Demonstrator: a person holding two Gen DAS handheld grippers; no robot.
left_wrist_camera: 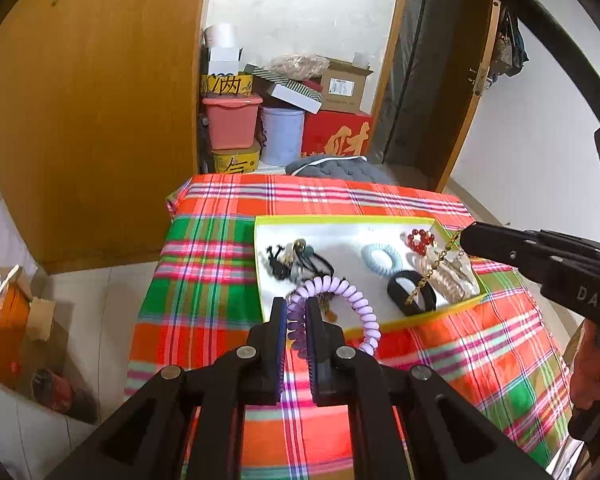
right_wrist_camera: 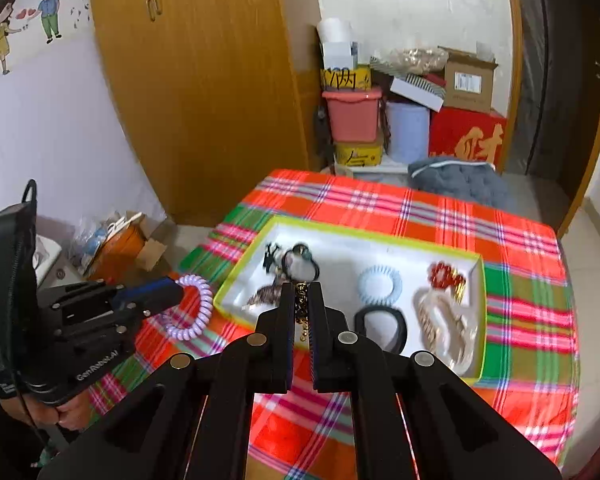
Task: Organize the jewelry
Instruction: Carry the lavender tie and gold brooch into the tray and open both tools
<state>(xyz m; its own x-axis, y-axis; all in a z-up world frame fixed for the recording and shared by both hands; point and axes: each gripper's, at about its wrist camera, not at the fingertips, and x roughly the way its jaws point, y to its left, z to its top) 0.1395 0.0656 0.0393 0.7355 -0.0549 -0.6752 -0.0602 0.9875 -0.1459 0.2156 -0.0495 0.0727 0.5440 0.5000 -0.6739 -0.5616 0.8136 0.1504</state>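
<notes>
Jaws: left gripper (left_wrist_camera: 297,312) clamps the purple coil tie (left_wrist_camera: 340,292); right gripper (right_wrist_camera: 302,300) pinches the gold chain (right_wrist_camera: 302,308). We read "DAS", "GenRobot.AI". Tray (right_wrist_camera: 380,240) holds blue coil (right_wrist_camera: 380,284), black band (right_wrist_camera: 384,326), clips.

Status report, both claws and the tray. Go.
Left claw shut on purple coil, lifted. Right claw shut on gold chain, dangling over tray. Nothing in the way.
</notes>
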